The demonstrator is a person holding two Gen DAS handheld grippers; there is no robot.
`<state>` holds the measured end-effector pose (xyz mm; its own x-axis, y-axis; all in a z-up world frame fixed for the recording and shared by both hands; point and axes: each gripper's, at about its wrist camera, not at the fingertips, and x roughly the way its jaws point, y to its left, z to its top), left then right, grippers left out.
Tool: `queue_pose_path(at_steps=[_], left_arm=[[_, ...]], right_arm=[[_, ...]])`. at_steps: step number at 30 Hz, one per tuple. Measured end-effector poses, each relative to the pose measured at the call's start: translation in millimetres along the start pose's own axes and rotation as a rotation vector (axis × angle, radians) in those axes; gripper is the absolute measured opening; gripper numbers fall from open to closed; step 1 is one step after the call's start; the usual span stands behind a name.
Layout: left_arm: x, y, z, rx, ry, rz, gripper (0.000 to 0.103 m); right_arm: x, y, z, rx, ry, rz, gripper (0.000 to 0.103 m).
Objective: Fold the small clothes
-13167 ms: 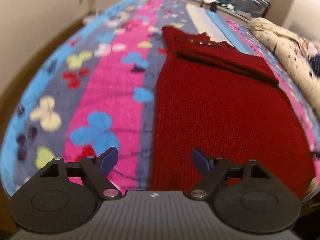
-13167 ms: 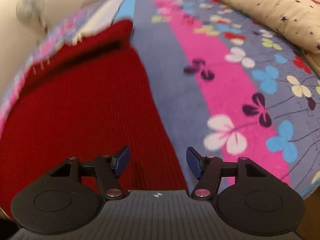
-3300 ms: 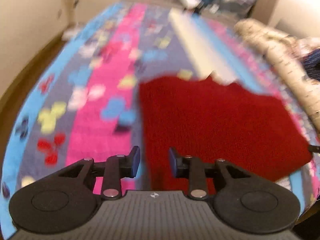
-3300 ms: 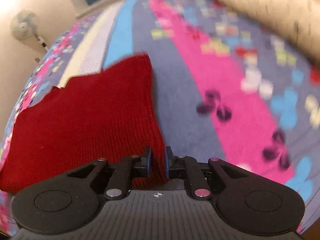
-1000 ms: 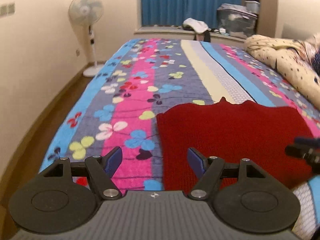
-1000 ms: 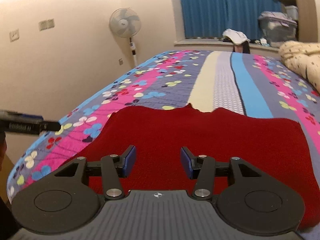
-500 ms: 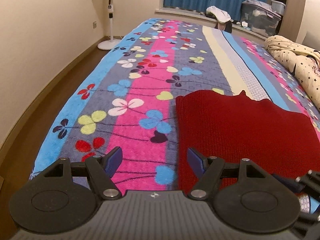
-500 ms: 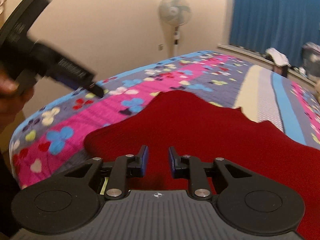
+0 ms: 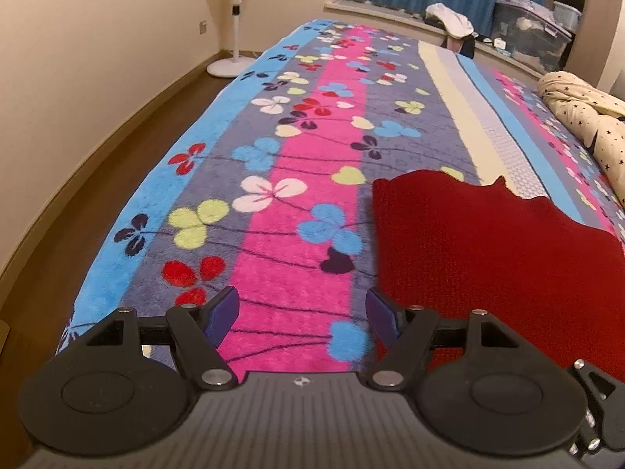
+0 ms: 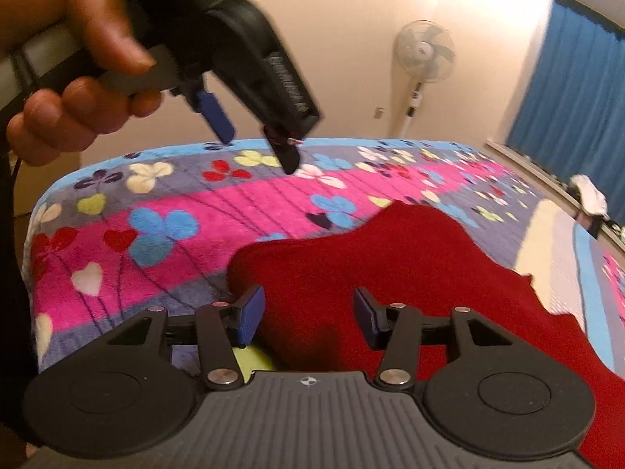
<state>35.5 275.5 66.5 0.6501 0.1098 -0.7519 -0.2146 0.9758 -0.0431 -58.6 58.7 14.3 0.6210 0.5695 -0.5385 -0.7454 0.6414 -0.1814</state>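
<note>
Beyond red sweater [image 9: 488,242] (folded), floral blanket [image 9: 297,179], standing fan [image 10: 424,58].

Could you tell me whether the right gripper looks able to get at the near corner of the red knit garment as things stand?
Probably yes: the right gripper stands open just over the red knit garment, nothing lies on that corner, and the left gripper hovers clear above the blanket.
</note>
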Motion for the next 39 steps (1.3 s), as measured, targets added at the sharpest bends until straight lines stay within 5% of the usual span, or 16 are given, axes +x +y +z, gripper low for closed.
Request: queue_pose_path(at_steps=[17,22,24,32,39], left_arm=[[11,-1,6,-0.007,0.023,-0.007,0.076],[16,-2,8,-0.014,0.035,-0.024,0.076],[21,3,10,-0.062,0.059,-0.070,0.077],[63,22,35,-0.334,0.179,-0.428,0.088],[127,-5,52,-0.330,0.340,-0.593,0.088]], right_arm=[[38,24,-4,-0.196,0.078,0.018,0.056],[40,19,-1,-0.199,0.082,0.024,0.031],[36,13,4,-0.160,0.073,0.035,0.020],[4,-23,38,0.037,-0.024,0.006,0.016],[-6,-26,42,0.049,-0.044,-0.013,0.016]])
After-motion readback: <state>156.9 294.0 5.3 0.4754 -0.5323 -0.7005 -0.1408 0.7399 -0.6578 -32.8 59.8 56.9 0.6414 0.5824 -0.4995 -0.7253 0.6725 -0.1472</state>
